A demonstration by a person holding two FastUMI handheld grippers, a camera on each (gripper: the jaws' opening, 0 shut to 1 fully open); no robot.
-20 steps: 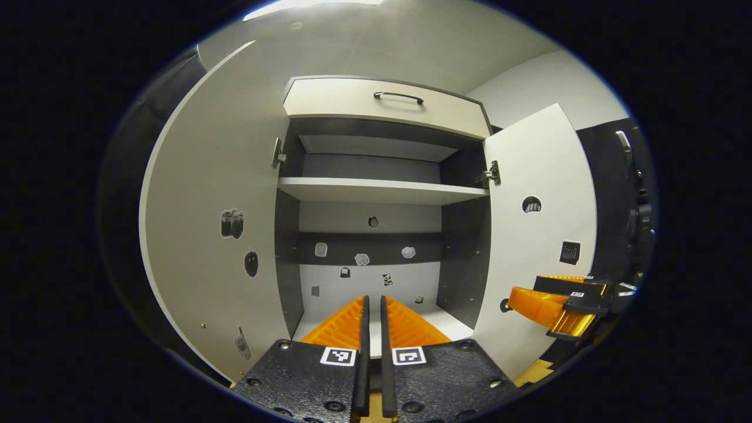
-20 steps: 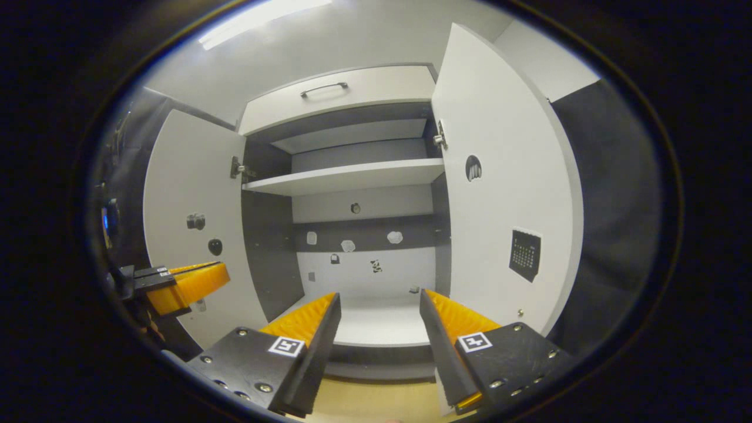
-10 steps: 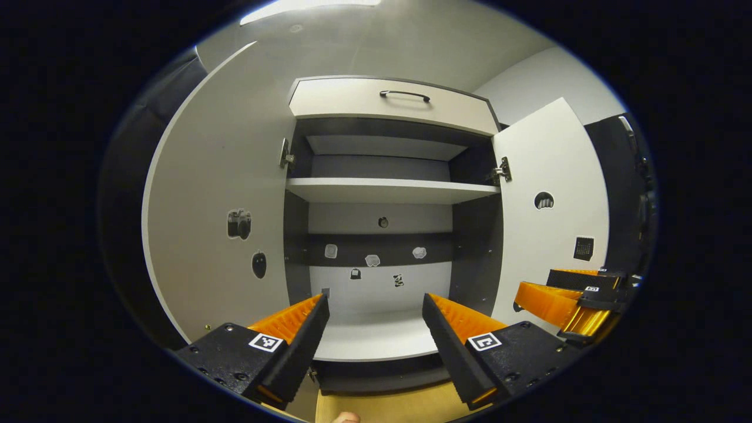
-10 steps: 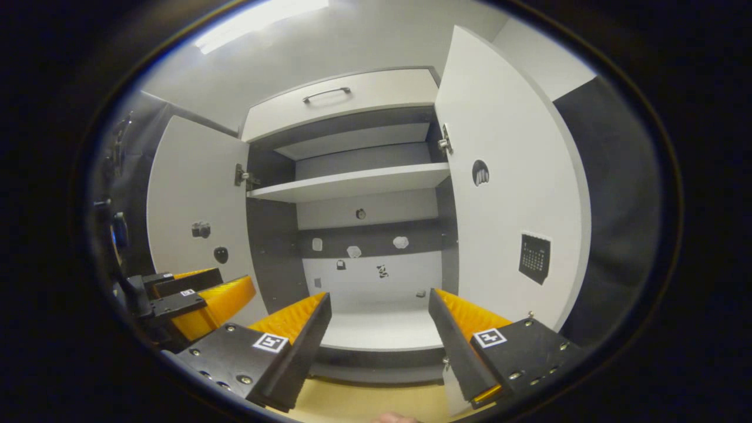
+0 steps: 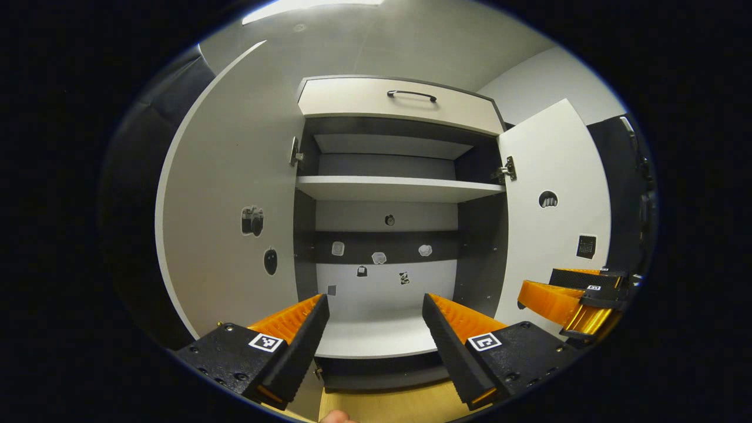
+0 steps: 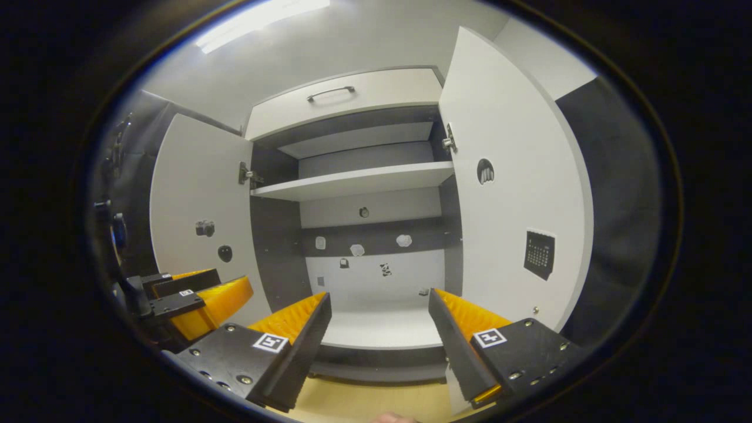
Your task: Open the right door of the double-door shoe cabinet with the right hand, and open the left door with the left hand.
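Both doors of the shoe cabinet (image 5: 388, 235) stood swung wide, left door (image 5: 229, 205) and right door (image 6: 511, 194). The left hand-held gripper (image 5: 376, 311) and right hand-held gripper (image 6: 379, 308) gaped wide, holding nothing.

Found no legible words, brands or numbers anywhere — just small picture stickers on the left door (image 5: 229, 235), the right door (image 6: 517, 194) and the cabinet's back panel (image 5: 382, 282), too small to read.
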